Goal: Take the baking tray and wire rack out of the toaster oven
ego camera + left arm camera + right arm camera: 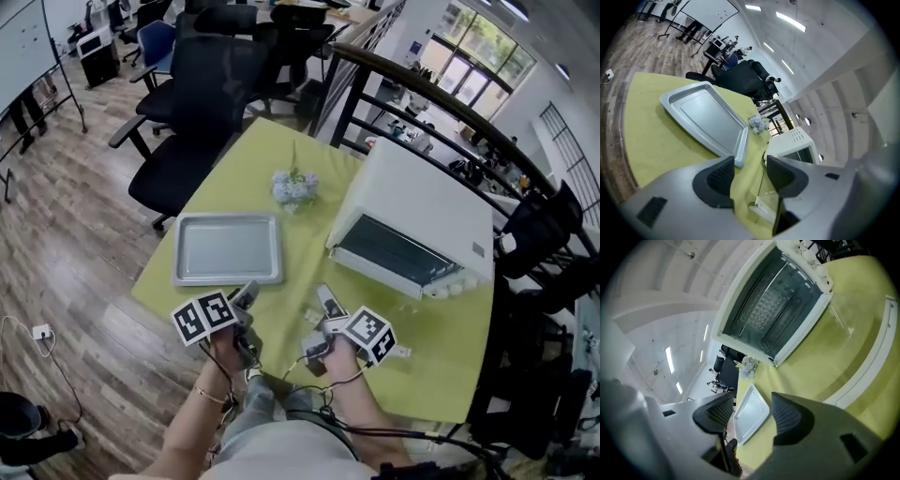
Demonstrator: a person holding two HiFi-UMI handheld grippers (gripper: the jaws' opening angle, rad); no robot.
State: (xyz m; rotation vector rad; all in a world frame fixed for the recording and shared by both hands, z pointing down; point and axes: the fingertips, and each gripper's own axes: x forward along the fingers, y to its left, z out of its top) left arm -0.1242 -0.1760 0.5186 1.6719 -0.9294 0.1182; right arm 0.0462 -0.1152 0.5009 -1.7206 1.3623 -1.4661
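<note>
Left gripper point(247, 293), jaws apart, near baking tray point(227, 248)

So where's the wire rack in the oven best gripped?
Probably by the middle of its front bar. The wire rack seems to lie flat inside the toaster oven, walled in on every other side. Come straight in through the open front, above the lowered door.

Head view: steeply down on table point(300, 253). Gripper views: low, along own fingers point(717, 180); baking tray point(705, 117) beyond fingertips in both.
</note>
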